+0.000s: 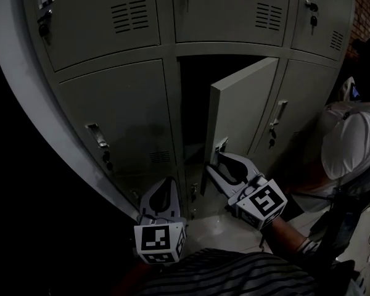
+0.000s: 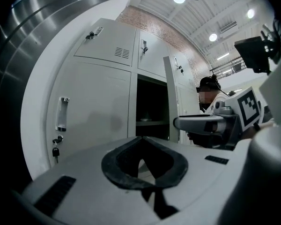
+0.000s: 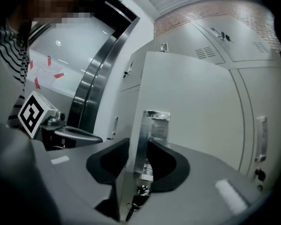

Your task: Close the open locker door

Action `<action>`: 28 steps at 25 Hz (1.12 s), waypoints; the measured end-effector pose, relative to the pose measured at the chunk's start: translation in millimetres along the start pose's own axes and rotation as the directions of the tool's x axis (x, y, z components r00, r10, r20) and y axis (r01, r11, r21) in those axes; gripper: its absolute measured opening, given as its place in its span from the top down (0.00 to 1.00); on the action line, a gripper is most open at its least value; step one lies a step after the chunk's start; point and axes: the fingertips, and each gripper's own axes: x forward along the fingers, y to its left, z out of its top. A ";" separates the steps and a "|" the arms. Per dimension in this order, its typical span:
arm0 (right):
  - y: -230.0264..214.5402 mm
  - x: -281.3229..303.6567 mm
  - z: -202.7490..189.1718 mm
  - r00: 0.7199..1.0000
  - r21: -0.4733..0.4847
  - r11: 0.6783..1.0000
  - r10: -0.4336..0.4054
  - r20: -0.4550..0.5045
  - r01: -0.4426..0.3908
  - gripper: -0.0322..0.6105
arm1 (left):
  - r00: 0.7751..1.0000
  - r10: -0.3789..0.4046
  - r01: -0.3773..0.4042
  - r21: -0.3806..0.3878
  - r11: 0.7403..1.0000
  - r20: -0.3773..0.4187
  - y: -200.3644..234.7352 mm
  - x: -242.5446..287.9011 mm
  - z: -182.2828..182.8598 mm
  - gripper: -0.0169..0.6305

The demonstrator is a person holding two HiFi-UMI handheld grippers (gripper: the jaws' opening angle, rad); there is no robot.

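Note:
The open locker door (image 1: 243,110) swings out from the dark middle compartment (image 1: 194,103) of the lower row. My right gripper (image 1: 217,160) is at its free edge, and in the right gripper view the metal handle (image 3: 147,139) and door edge stand between the two pads, which lie against them. A key hangs below the handle. My left gripper (image 1: 166,184) hangs lower and to the left, in front of the neighbouring closed locker (image 1: 126,116). Its tips meet and hold nothing (image 2: 143,142).
Closed grey lockers surround the open one, with handles and keys (image 2: 56,151). A curved steel frame (image 1: 24,103) borders the bank on the left. A person in a white shirt (image 1: 351,147) crouches close on the right, beside the door's swing.

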 end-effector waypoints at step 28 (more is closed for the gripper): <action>-64.4 106.4 -7.5 0.998 0.021 0.999 -0.047 0.036 0.047 0.85 | 0.994 0.112 -0.112 -0.002 0.994 -0.012 60.4 11.8 -10.0 0.97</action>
